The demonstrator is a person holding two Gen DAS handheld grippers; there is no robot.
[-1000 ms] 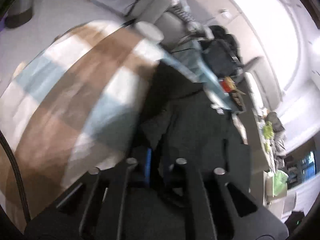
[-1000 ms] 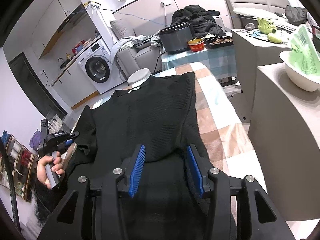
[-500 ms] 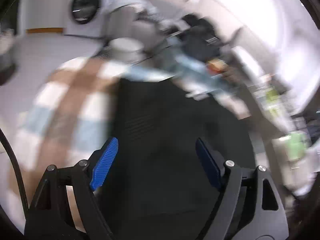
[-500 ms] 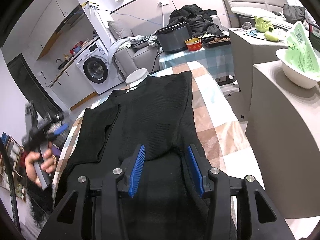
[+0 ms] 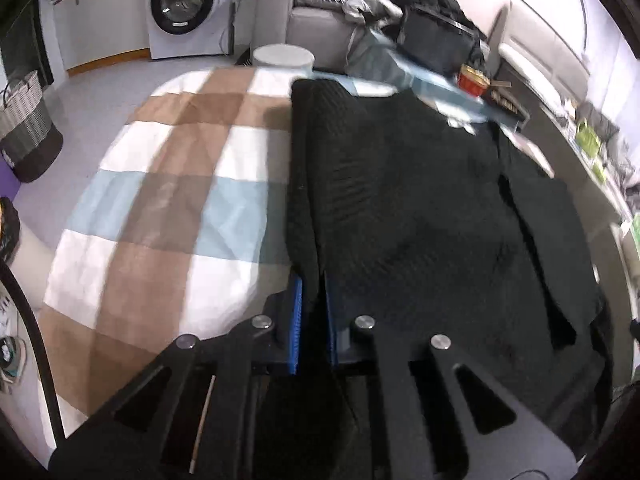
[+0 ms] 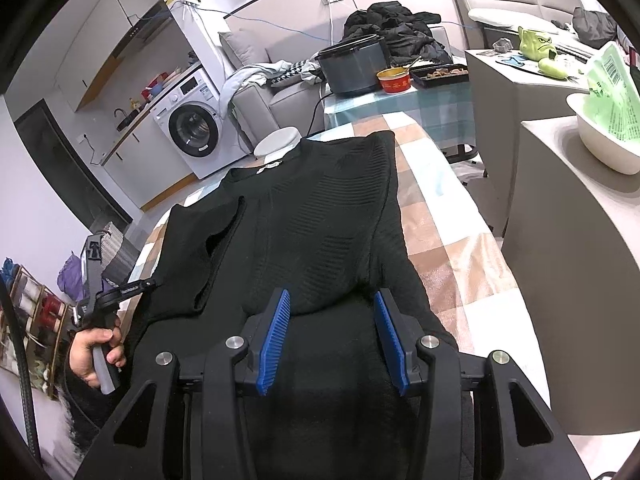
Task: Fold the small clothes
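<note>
Black ribbed knit top is spread on the checked surface; its edge is pinched by the left hand-held gripper, while the right hand-held gripper is held open above the hem. Thin grip could be lost mid-fold, honestly.

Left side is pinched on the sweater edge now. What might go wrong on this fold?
1. The left hand-held gripper pinches only a thin edge of the black sweater, so the knit may slip out mid-fold.
2. The right hand-held gripper is open over the sweater and holds nothing, so a pull could drag the whole garment across the checked cloth.
</note>
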